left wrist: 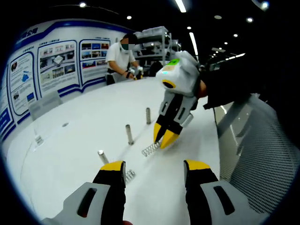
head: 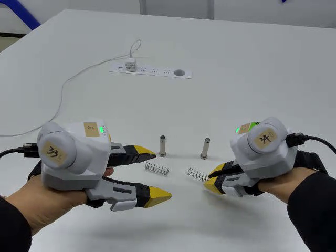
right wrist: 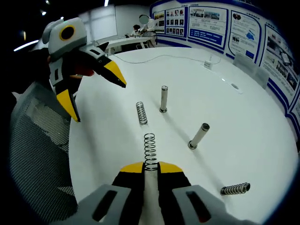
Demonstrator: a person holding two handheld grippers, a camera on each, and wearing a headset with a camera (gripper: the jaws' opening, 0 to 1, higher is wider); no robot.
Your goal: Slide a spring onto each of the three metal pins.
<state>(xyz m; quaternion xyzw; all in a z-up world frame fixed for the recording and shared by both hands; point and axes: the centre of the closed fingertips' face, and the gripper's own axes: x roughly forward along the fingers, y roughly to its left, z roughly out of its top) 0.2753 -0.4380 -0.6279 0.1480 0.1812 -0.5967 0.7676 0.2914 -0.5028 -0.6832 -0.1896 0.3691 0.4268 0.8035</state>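
The right gripper (right wrist: 151,166) pinches one end of a spring (right wrist: 149,147) lying on the table (head: 236,63) near an upright pin (right wrist: 198,136), the left gripper (head: 160,175) gapes wide, and so shallow a grip might let the spring bend or flick away when lifted.

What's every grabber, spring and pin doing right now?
Left gripper: open, empty.
Right gripper: shut on held spring.
Held spring: pinched by one end.
Loose spring: lying flat, untouched.
First pin: upright, bare.
Second pin: upright, bare.
Third pin: spring on it, it seems.
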